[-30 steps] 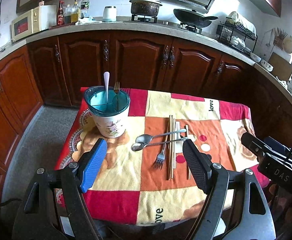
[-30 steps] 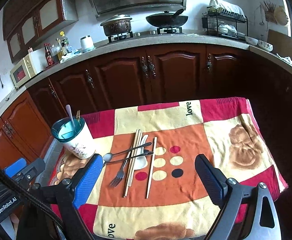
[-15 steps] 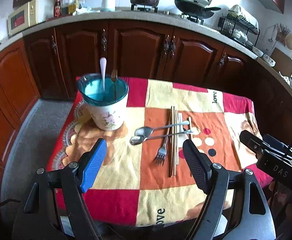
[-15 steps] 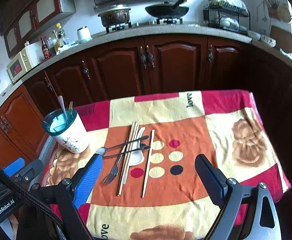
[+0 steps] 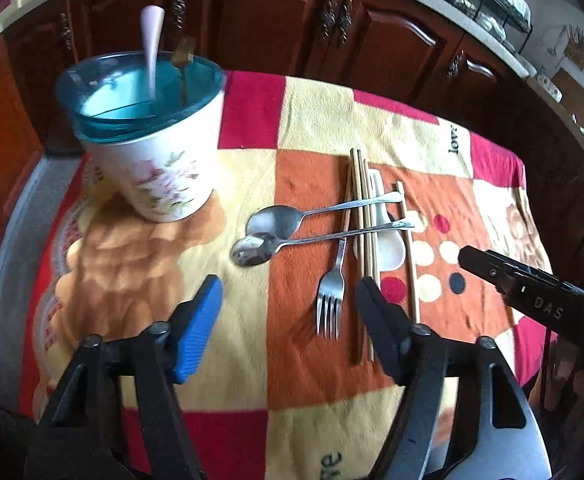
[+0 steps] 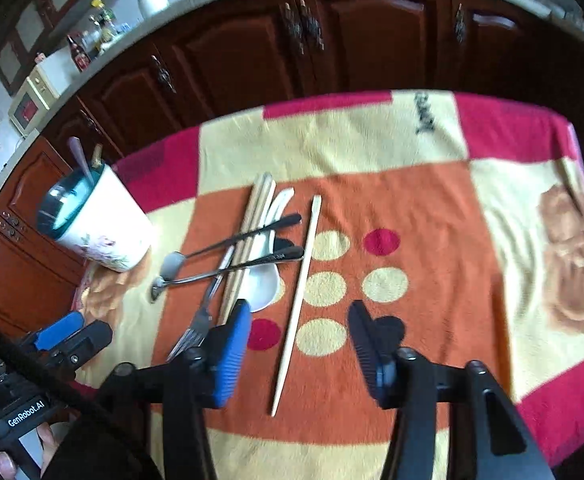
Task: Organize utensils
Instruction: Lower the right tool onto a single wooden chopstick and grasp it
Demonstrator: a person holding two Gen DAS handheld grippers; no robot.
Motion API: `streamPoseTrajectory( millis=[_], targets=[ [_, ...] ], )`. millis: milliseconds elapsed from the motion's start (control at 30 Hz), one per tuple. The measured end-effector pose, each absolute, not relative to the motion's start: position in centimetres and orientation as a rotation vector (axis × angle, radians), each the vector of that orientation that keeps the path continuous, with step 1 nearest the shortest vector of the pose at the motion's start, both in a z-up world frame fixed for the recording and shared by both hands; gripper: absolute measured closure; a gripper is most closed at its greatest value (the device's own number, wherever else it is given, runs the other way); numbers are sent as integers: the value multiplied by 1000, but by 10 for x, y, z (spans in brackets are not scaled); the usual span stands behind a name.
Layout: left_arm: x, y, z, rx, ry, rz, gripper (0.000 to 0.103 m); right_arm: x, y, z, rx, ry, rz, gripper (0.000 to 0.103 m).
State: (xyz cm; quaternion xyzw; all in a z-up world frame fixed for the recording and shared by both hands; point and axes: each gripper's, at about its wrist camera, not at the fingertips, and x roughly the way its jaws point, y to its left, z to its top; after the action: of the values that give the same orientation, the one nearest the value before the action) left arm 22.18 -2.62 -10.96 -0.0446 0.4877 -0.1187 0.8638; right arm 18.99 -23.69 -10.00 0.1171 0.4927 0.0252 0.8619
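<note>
Both claws closing above desk, nothing gripped
Right claw (image 6: 298,344): lone chopstick (image 6: 298,300) lies between its fingers. Left claw (image 5: 287,320): fork (image 5: 332,292) just ahead, unheld

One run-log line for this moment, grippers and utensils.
left gripper: closing, empty | right gripper: closing, straddling lone chopstick, no contact | fork, spoons: on cloth | holder: upright

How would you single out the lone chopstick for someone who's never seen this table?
Start at the orange square of the patterned cloth, right of the floral utensil cup. A pile of spoons, fork and chopsticks lies crossed there. The lone chopstick lies just right of that pile beside the dots, pale, straight, with nothing crossing it.
</note>
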Motion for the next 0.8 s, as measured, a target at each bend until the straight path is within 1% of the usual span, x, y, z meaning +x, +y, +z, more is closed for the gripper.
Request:
streamPoseTrajectory(
  millis=[33, 133, 167, 333, 400, 467, 533, 567, 600, 800],
  targets=[
    [227, -28, -113, -91, 1027, -254, 37, 196, -238, -107, 250, 1044, 64, 56],
    [245, -36, -123, -82, 1051, -286, 44, 212, -238, -125, 254, 1094, 87, 66],
    [250, -40, -126, -67, 1056, -296, 44, 218, -238, -133, 260, 1112, 95, 71],
    [272, -52, -136, -35, 1081, -356, 49, 237, -229, -157, 257, 1187, 115, 81],
    [276, -56, -137, -27, 1087, -384, 51, 242, -224, -160, 230, 1200, 98, 87],
    [279, -59, -139, -19, 1091, -408, 53, 244, -220, -162, 207, 1207, 80, 88],
    [284, -62, -144, -4, 1106, -421, 58, 243, -216, -161, 178, 1205, 63, 92],
    [286, -64, -146, 3, 1112, -428, 59, 242, -214, -161, 161, 1206, 53, 95],
    [288, -67, -148, 9, 1121, -440, 60, 242, -213, -162, 162, 1206, 50, 96],
    [300, -83, -151, 42, 1141, -512, 61, 221, -230, -162, 224, 1210, -7, 97]
  ],
)
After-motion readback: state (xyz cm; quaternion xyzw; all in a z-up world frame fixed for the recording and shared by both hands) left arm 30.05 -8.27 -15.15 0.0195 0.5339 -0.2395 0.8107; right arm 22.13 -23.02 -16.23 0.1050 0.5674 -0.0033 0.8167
